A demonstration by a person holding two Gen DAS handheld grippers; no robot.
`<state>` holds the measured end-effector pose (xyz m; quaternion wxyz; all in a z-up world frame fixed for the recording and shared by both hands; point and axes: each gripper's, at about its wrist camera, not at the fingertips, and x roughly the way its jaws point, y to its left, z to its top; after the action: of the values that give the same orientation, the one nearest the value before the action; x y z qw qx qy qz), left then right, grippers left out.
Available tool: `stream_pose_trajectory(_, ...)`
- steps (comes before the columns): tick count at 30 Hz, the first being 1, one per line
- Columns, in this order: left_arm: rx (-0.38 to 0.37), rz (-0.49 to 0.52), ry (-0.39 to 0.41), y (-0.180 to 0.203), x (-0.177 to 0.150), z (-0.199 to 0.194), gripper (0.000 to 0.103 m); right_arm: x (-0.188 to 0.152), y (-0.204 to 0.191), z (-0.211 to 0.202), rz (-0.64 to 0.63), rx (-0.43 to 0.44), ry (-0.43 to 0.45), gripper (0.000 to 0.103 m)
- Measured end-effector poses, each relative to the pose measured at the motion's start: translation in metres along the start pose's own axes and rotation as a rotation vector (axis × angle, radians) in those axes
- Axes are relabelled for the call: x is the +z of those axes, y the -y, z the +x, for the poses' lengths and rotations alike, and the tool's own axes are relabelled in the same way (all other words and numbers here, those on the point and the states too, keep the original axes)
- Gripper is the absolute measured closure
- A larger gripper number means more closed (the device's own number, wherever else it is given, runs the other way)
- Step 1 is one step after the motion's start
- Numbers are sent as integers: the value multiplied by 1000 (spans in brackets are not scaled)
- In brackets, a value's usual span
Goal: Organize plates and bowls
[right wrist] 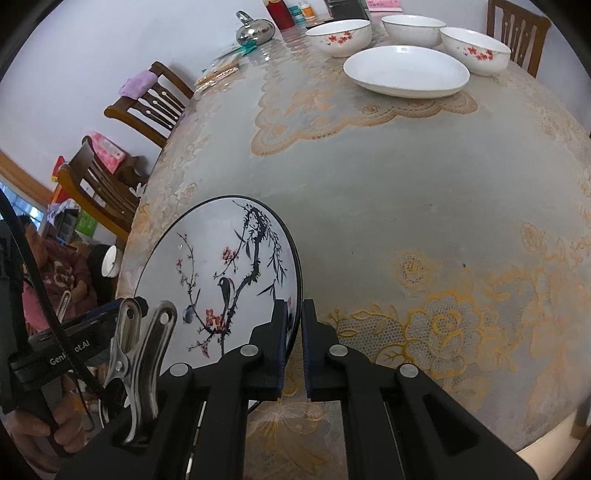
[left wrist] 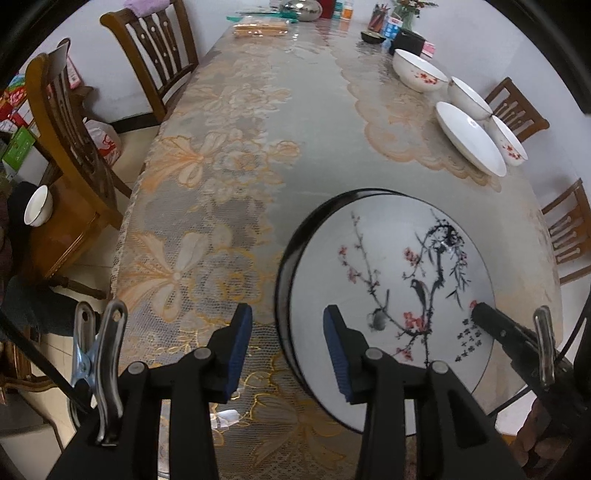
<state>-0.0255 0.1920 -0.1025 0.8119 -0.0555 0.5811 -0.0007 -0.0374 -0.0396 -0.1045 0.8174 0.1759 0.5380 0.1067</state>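
currently the painted plate [right wrist: 221,273] is clamped at its rim by the right gripper [right wrist: 294,325], while its opposite rim is straddled, ungripped, by the left gripper [left wrist: 288,349].

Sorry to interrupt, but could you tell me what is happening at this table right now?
A person is sorting dishes with a gripper in each hand. The right gripper is shut on the rim of the painted plate, which looks tilted up off the lace tablecloth. The left gripper is open, with that plate's opposite rim between its fingers but not pinched. Farther along the table, a plain white plate and three white bowls sit grouped together.
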Motion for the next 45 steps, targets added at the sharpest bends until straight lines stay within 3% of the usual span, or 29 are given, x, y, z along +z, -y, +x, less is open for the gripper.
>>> stream_pose_trajectory(15, -60, -12, -44, -1, -5, 14, 62, 0, -10, -9, -73, -73, 26, 89)
stream_pose_trajectory(18, -66, -3, -51, 0, -6, 16, 63, -1, -14, -4, -88, -64, 15, 96)
stream_pose_trajectory(21, -69, 15, -50, 3, -7, 16, 67, -1, -16, -1, -99, -81, 26, 96)
stream_pose_trajectory(30, -63, 27, -48, 3, -5, 15, 69, 2, -4, -1, -13, -22, 6, 95)
stream_pose_trajectory(35, -34, 44, -15, 3, -2, 6, 68, 0, 2, -6, 39, 31, 10, 80)
stream_pose_trajectory(45, -49, 37, 23, 0, 2, -12, 64, -1, 4, -28, 66, 28, 53, 75)
